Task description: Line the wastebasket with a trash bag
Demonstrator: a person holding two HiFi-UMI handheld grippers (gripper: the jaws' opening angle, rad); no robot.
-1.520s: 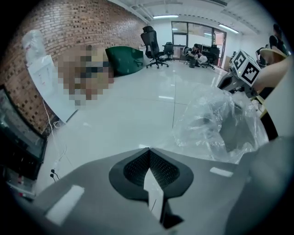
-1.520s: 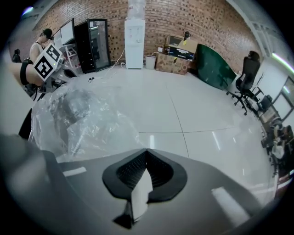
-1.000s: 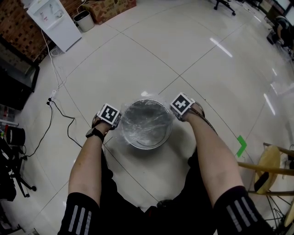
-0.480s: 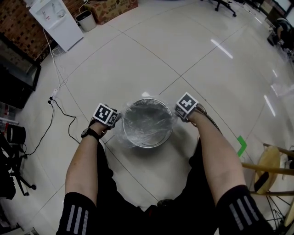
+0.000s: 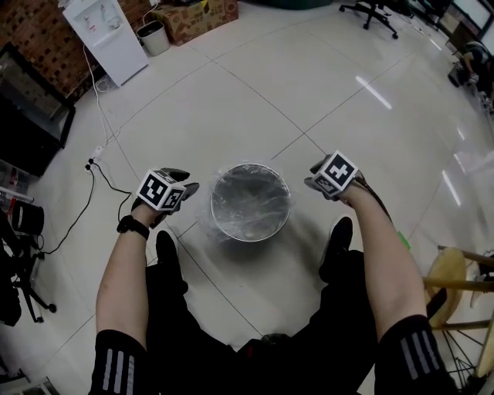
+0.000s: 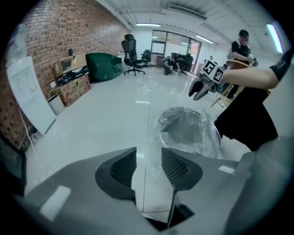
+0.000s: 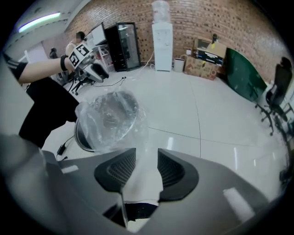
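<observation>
A round metal wastebasket (image 5: 251,235) stands on the white tiled floor, lined with a clear trash bag (image 5: 247,197) whose film folds out over the rim. My left gripper (image 5: 184,181) hovers left of the rim and my right gripper (image 5: 316,171) hovers right of it, both clear of the basket. The jaws of both have just been opening. In the left gripper view the left gripper (image 6: 149,153) stands open, with floor and a faint edge of film in the gap. The right gripper (image 7: 147,156) is open too; a loose flap of bag film trails between its pads unpressed.
A white water dispenser (image 5: 100,35), a small bin (image 5: 154,37) and a cardboard box (image 5: 197,15) stand at the back left. A power cable (image 5: 104,173) runs over the floor left of the basket. A wooden stool (image 5: 455,278) stands at the right; my shoes (image 5: 166,258) flank the basket.
Both grippers left the basket rim, rose and spread outward. Their jaws went from shut on the bag's edge to open, so the film was let go.
</observation>
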